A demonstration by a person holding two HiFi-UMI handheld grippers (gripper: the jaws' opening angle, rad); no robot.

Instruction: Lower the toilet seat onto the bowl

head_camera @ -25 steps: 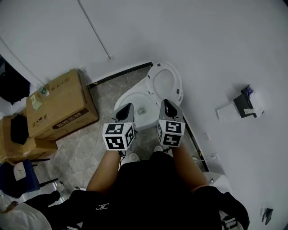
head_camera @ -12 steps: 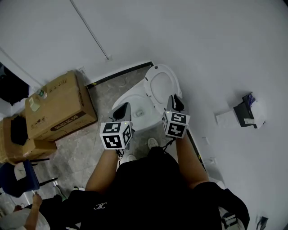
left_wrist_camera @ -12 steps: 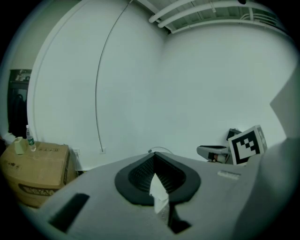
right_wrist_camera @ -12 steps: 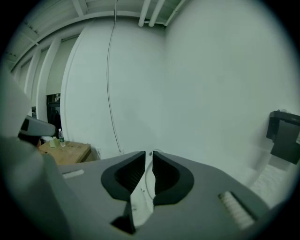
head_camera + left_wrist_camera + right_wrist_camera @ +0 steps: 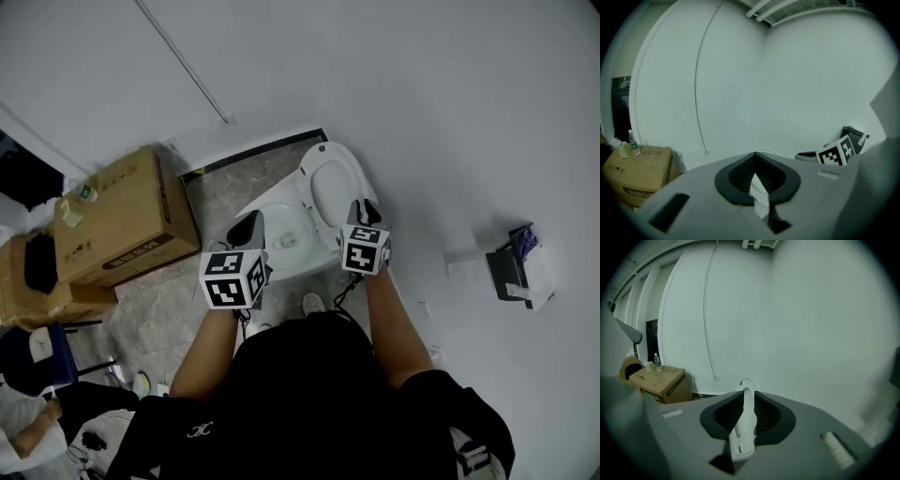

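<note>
The white toilet seat (image 5: 330, 183) stands raised behind the bowl (image 5: 277, 234), leaning toward the wall. My right gripper (image 5: 364, 211) is at the seat's near right rim. In the right gripper view the seat's white edge (image 5: 743, 437) runs between the jaws, which are opening, and the pads stand close on either side of it. My left gripper (image 5: 246, 228) hovers over the bowl's left side. In the left gripper view its jaw tips (image 5: 754, 161) meet and hold nothing.
A large cardboard box (image 5: 127, 216) with a small bottle (image 5: 656, 363) on it stands left of the toilet. A paper holder (image 5: 516, 262) hangs on the right wall. A chair (image 5: 28, 361) and another person (image 5: 37, 422) are at the lower left.
My right gripper has moved forward and right, from over the bowl to the raised seat's rim. The left gripper has barely shifted.
</note>
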